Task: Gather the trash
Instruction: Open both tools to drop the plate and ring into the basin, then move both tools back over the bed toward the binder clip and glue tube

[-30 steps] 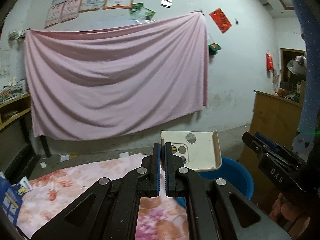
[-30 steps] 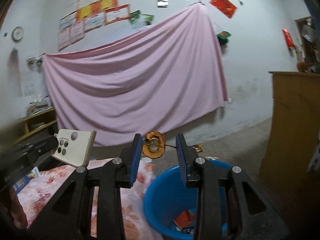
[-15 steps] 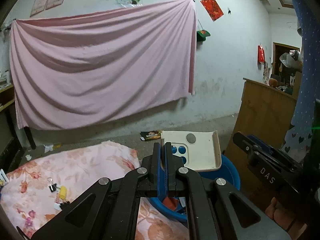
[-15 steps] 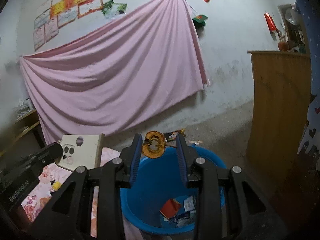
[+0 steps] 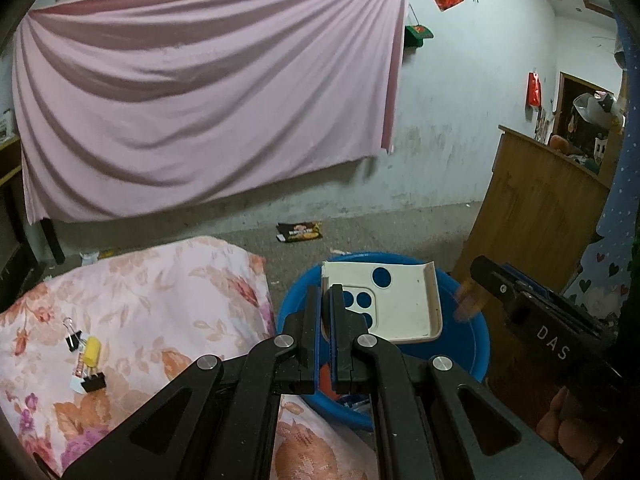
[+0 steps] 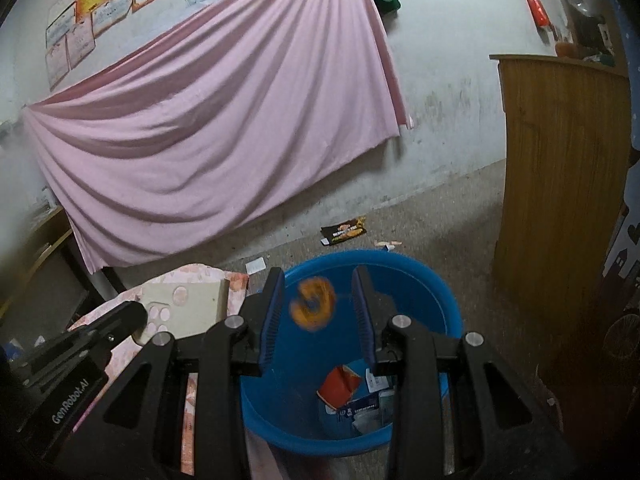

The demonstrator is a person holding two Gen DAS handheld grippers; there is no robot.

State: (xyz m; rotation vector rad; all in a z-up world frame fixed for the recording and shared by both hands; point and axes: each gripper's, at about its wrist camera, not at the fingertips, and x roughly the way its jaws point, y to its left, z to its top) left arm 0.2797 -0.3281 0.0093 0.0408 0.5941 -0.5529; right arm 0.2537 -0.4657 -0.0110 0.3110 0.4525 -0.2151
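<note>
Two grippers are showing: left gripper (image 5: 325, 300) and right gripper (image 6: 318, 300). One blue tub (image 6: 416, 272) is sitting on the floor. One white phone case (image 5: 394, 308) is showing, with four round cutouts counted. One blurred orange ring-shaped scrap (image 6: 313, 304) is showing between the right fingers. Inside the tub, one red packet (image 6: 339, 386) and a few white and blue wrappers (image 6: 366, 404) are lying; exact count unclear. Two black binder clips (image 5: 93, 382) and one yellow piece (image 5: 91, 351) are lying on one floral cloth (image 5: 168, 304). One dark snack packet (image 5: 299, 232) is lying on the floor. One pink sheet (image 5: 200, 92) is hanging.
</note>
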